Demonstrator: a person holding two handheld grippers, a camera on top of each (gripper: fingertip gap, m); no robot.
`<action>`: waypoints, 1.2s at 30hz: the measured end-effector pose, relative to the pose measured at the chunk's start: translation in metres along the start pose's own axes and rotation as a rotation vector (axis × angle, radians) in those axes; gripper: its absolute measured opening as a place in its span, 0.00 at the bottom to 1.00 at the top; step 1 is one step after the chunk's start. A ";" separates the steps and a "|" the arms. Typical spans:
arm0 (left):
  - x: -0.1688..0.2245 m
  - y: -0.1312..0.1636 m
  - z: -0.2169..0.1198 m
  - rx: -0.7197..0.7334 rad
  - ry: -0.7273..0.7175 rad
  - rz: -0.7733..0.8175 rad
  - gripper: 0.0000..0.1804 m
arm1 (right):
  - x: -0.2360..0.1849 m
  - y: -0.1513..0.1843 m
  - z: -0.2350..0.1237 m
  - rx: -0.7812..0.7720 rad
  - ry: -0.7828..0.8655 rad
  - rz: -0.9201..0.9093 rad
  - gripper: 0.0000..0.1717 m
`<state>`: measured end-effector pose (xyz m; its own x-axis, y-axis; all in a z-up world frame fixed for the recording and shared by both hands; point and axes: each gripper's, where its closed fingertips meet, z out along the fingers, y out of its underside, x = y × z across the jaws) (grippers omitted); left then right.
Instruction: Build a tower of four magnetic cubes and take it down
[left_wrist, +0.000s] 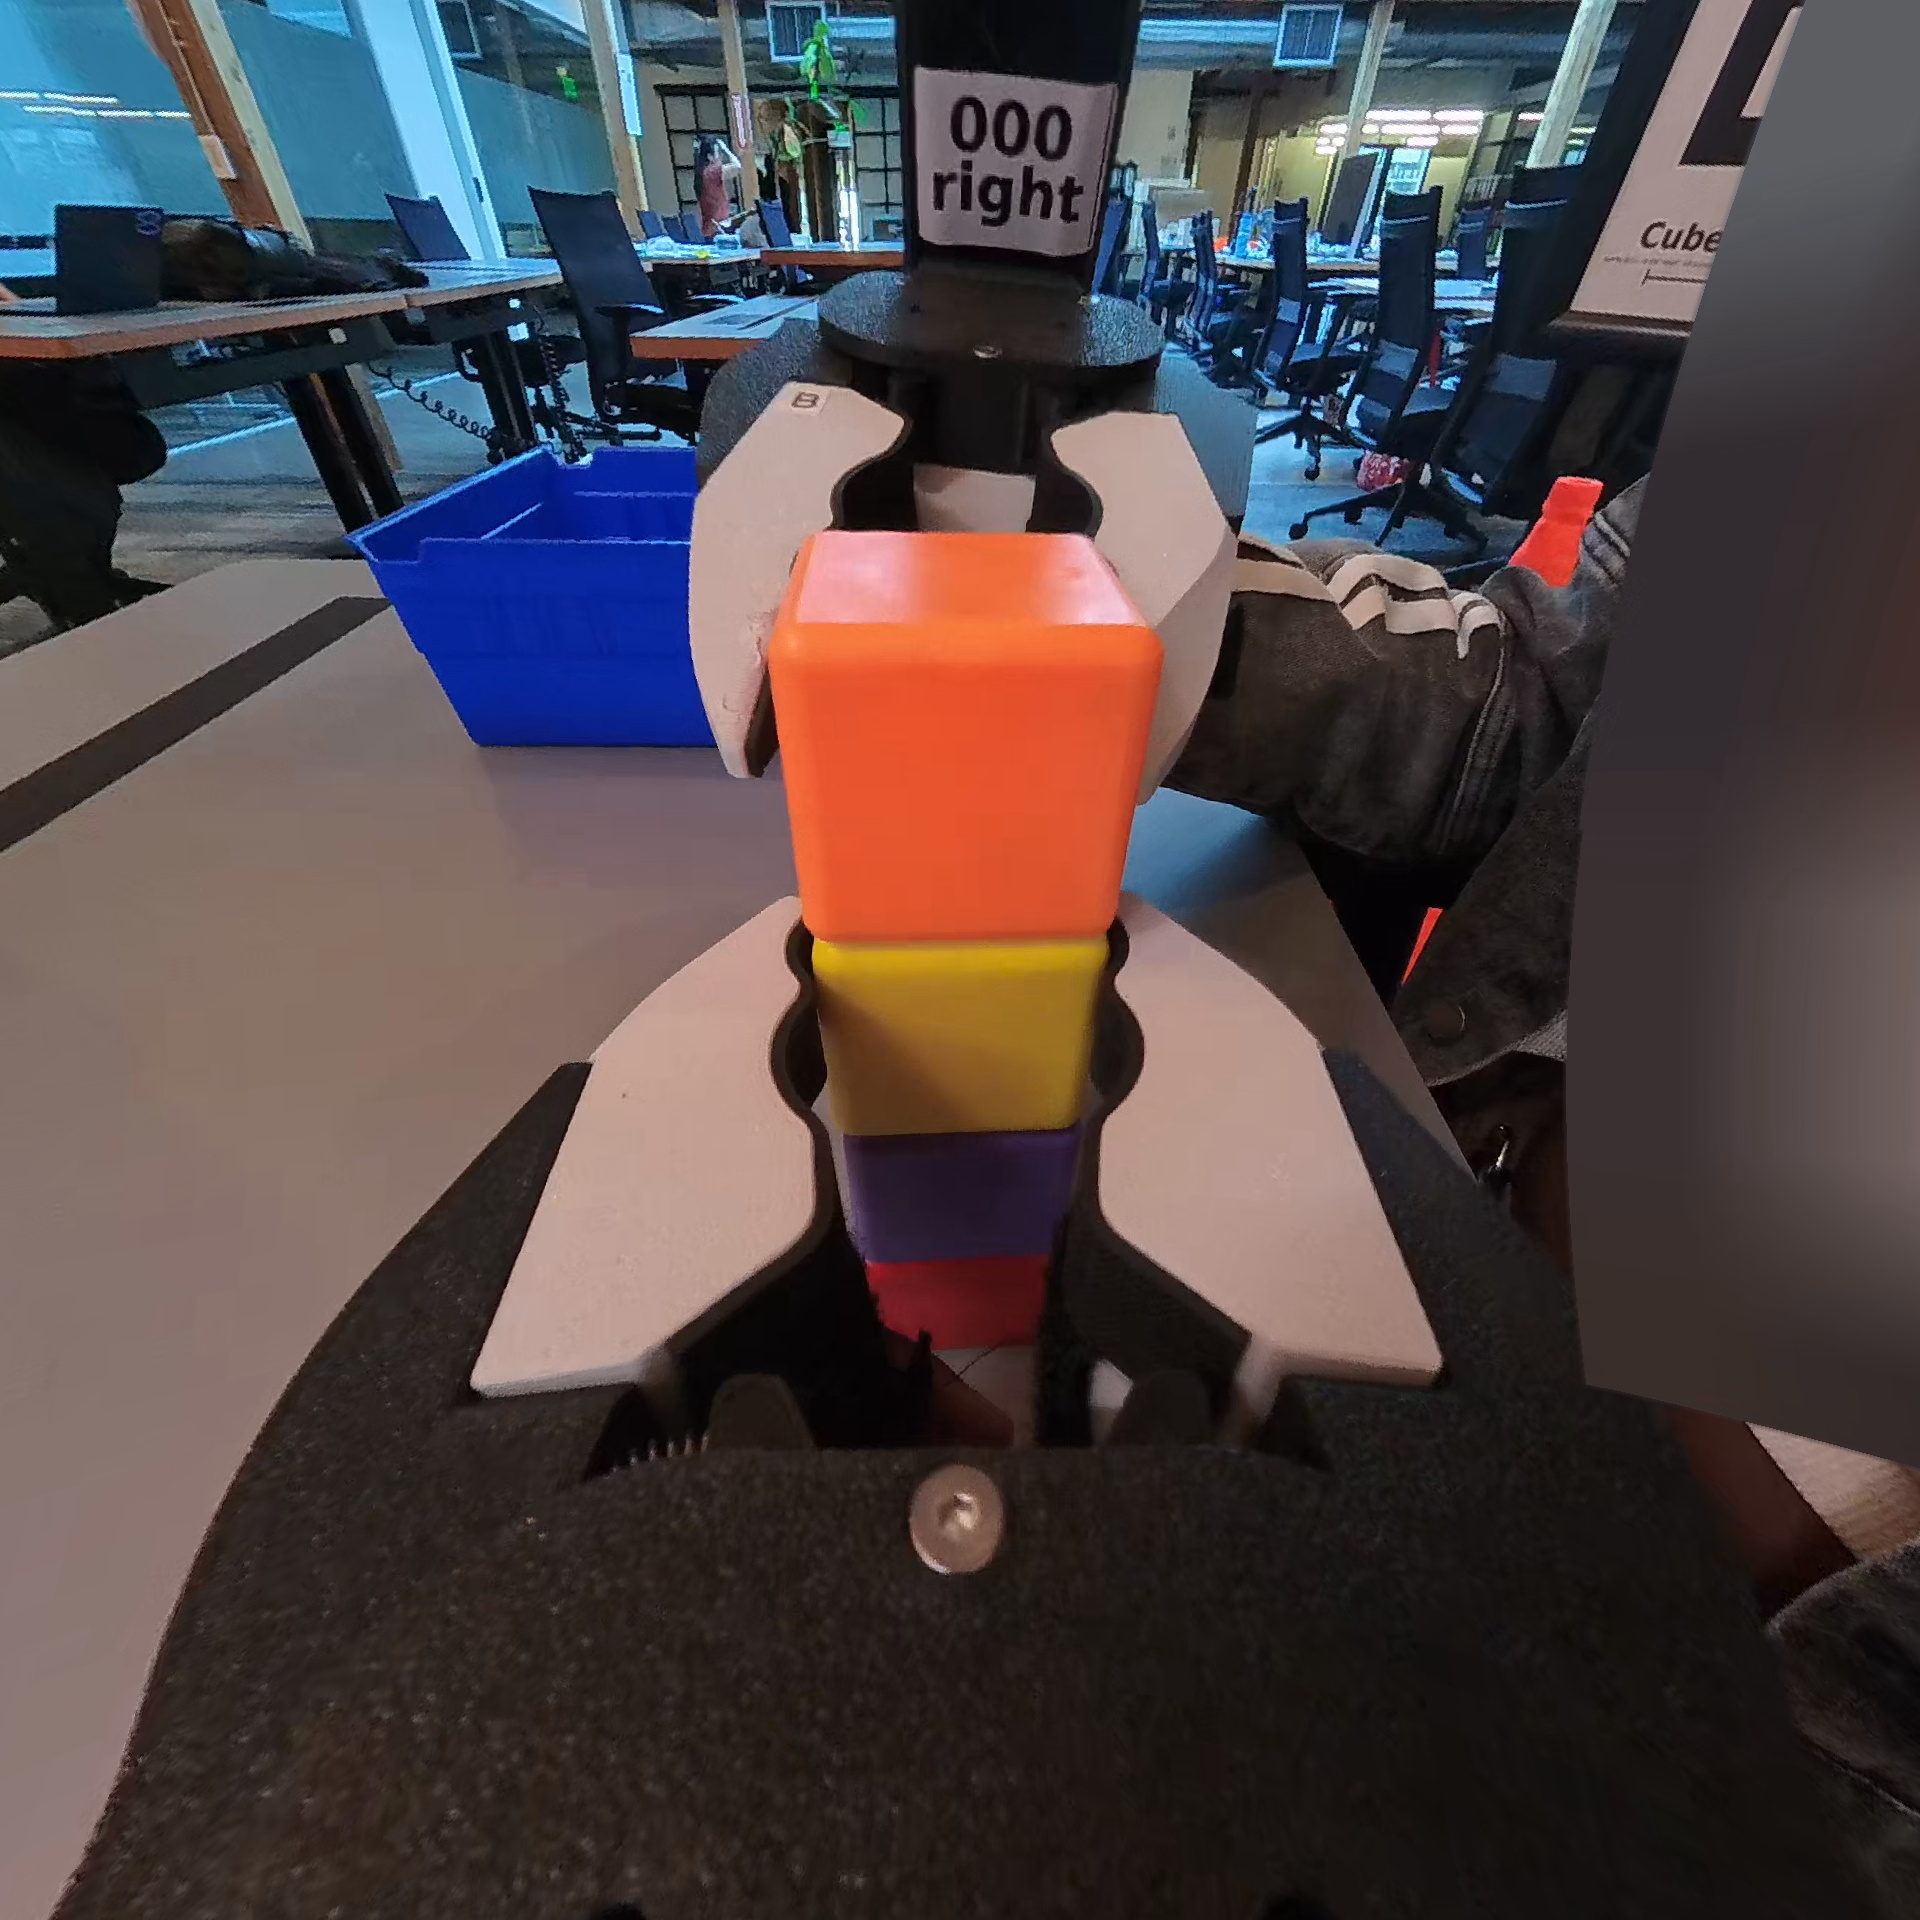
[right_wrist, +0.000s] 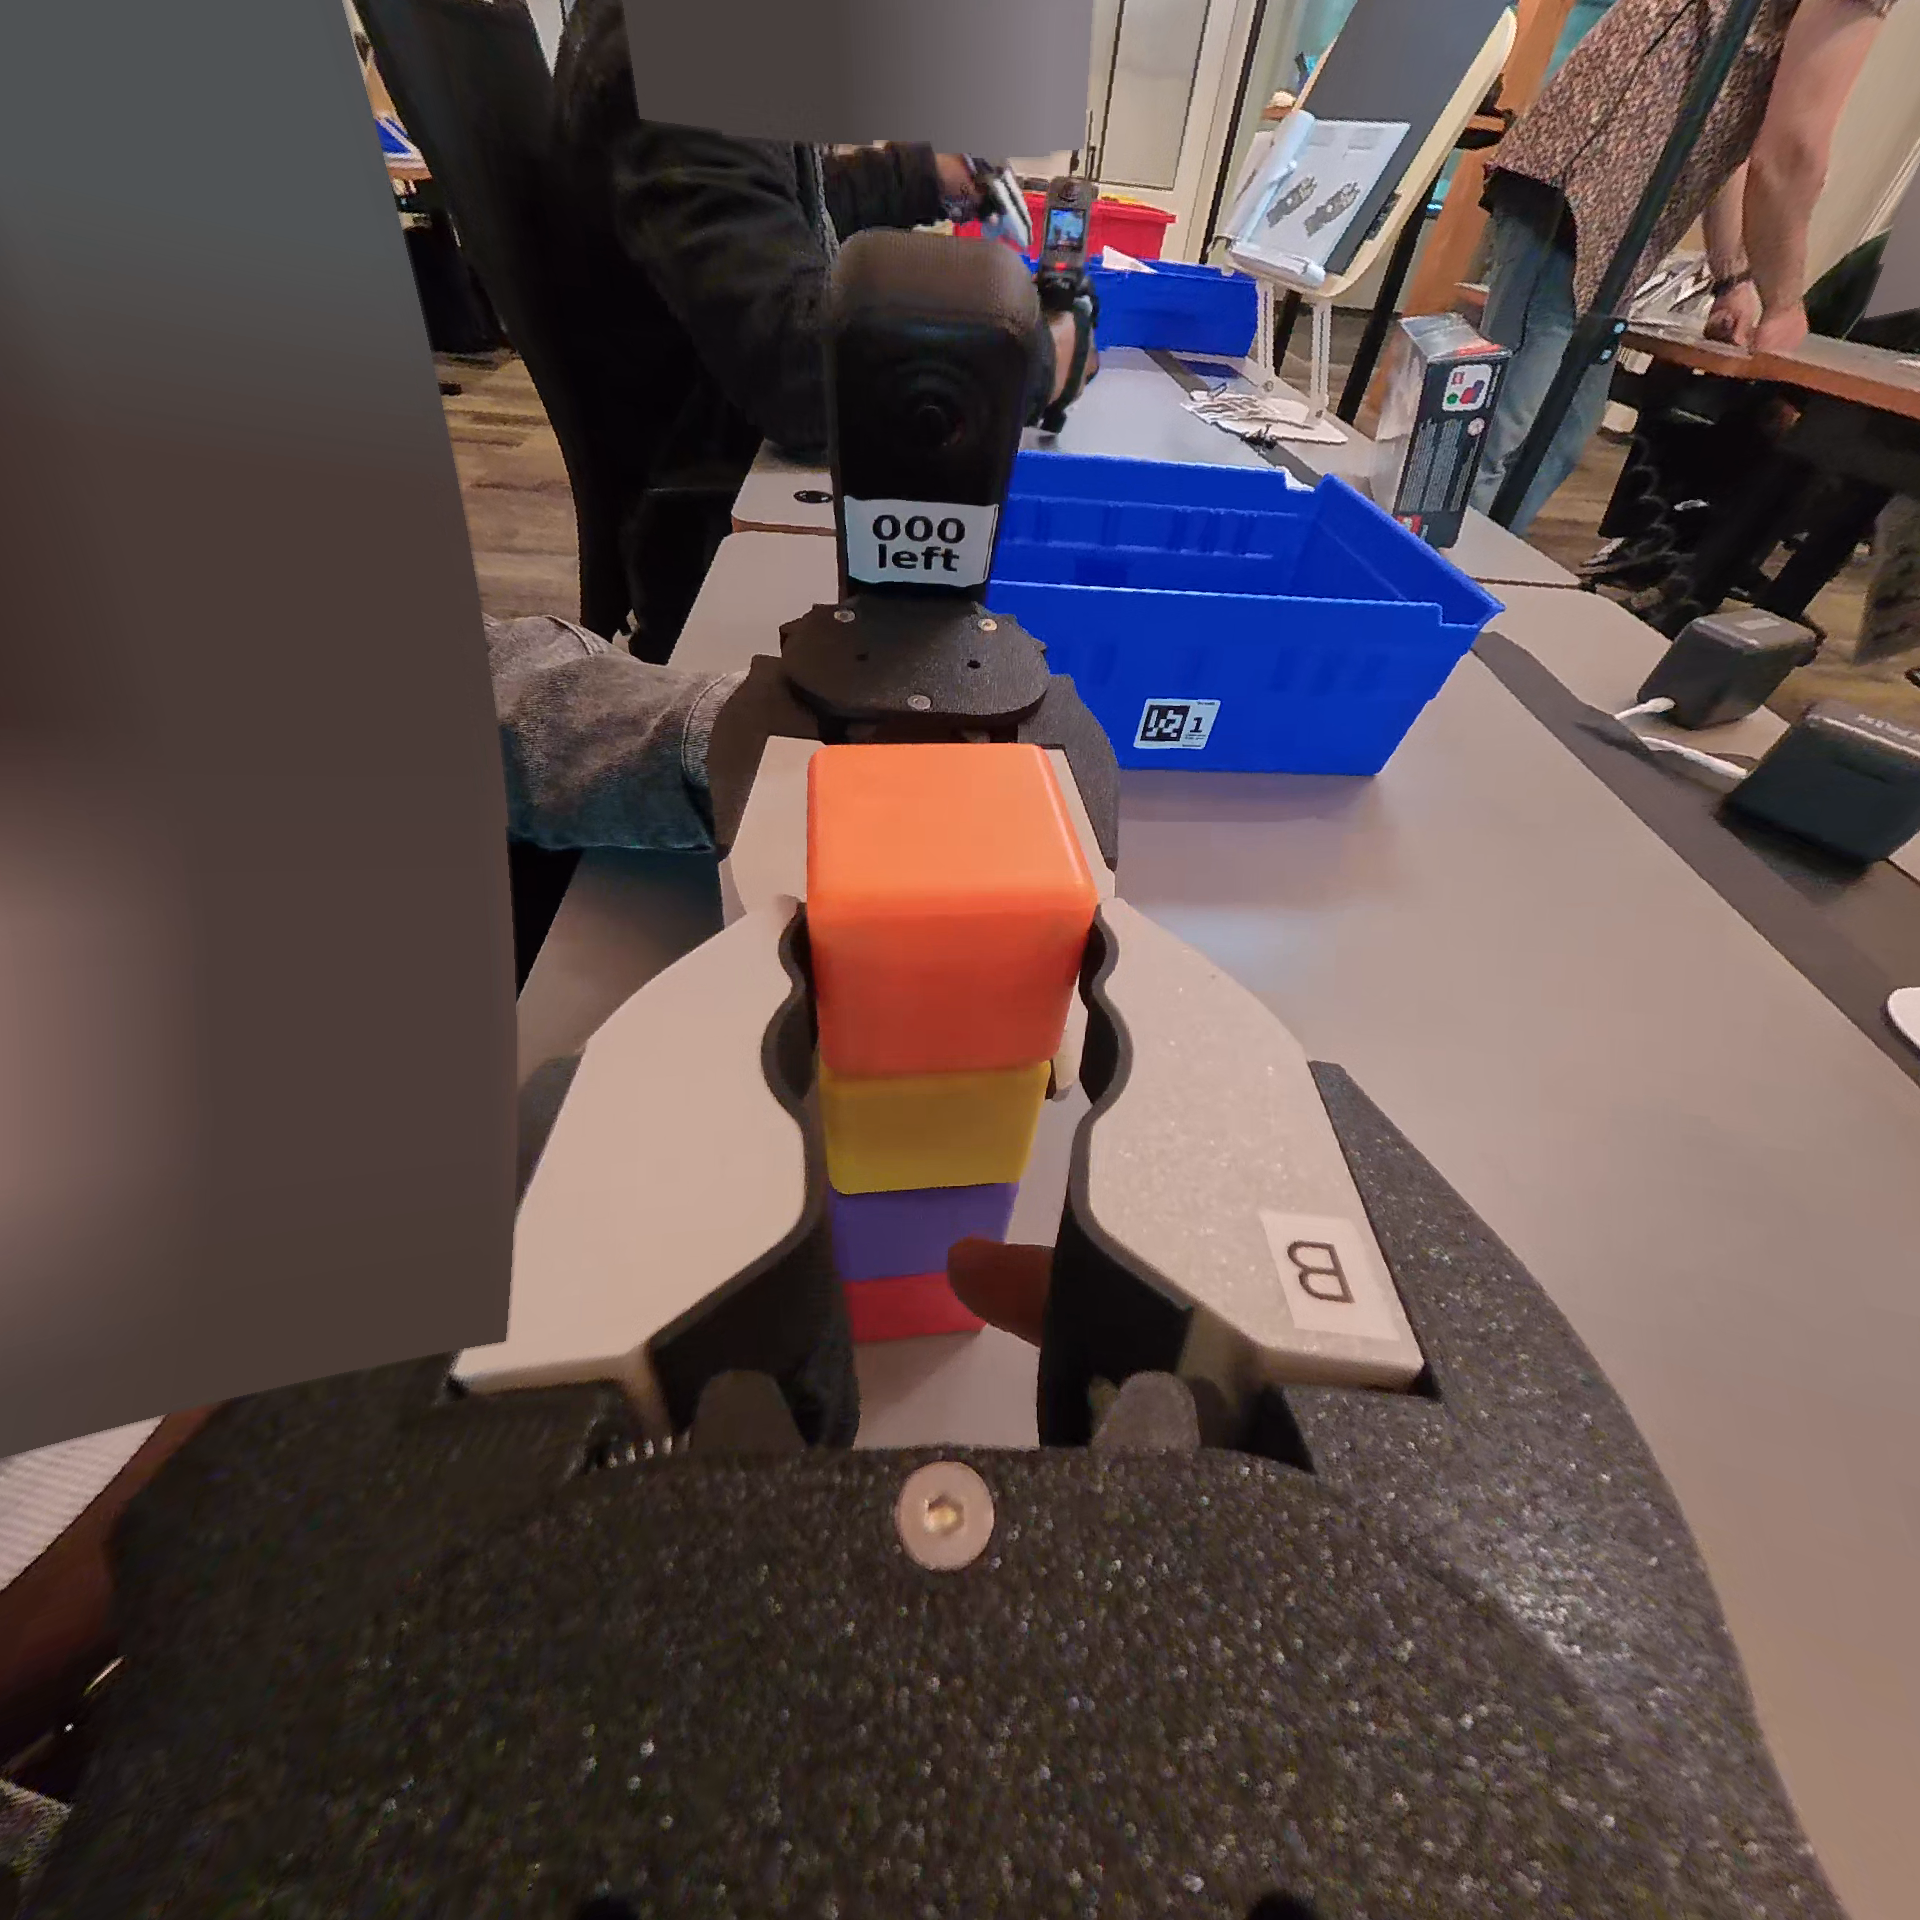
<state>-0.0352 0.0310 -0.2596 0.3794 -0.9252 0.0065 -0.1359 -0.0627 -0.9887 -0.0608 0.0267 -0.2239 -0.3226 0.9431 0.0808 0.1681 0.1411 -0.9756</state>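
A tower of four cubes stands on the grey table (left_wrist: 312, 935): orange (left_wrist: 961, 769) on top, then yellow (left_wrist: 956, 1039), purple (left_wrist: 961, 1195) and red (left_wrist: 956, 1299) at the bottom. My left gripper (left_wrist: 961, 997) is shut on the yellow cube, its pads pressed on both sides. My right gripper (right_wrist: 945, 987) is shut on the orange cube (right_wrist: 945, 935), facing the left one across the tower. In the left wrist view the right gripper (left_wrist: 951, 727) clasps the orange cube from behind. The left gripper's fingers (right_wrist: 756, 831) show behind the tower in the right wrist view.
A blue bin (left_wrist: 540, 592) stands on the table beyond the tower, and also shows in the right wrist view (right_wrist: 1247, 623). Dark boxes (right_wrist: 1839, 790) and a charger (right_wrist: 1725, 665) lie at the table's right. A person's sleeve (left_wrist: 1403, 707) is close by. Desks and chairs fill the background.
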 end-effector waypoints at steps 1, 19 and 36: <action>0.000 0.000 0.000 -0.004 -0.002 0.002 0.27 | 0.000 0.000 -0.001 0.004 0.006 -0.009 0.28; 0.002 0.001 -0.001 -0.010 0.020 -0.006 0.27 | 0.016 -0.035 -0.065 0.134 0.174 -0.021 0.28; 0.003 0.001 -0.001 -0.006 0.018 -0.008 0.27 | 0.194 0.153 -0.323 -0.828 1.064 0.675 0.29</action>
<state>-0.0353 0.0281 -0.2602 0.3637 -0.9314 0.0168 -0.1387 -0.0720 -0.9877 0.2033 0.3283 -0.2919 0.7733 0.6190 0.1373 0.5851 -0.6133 -0.5306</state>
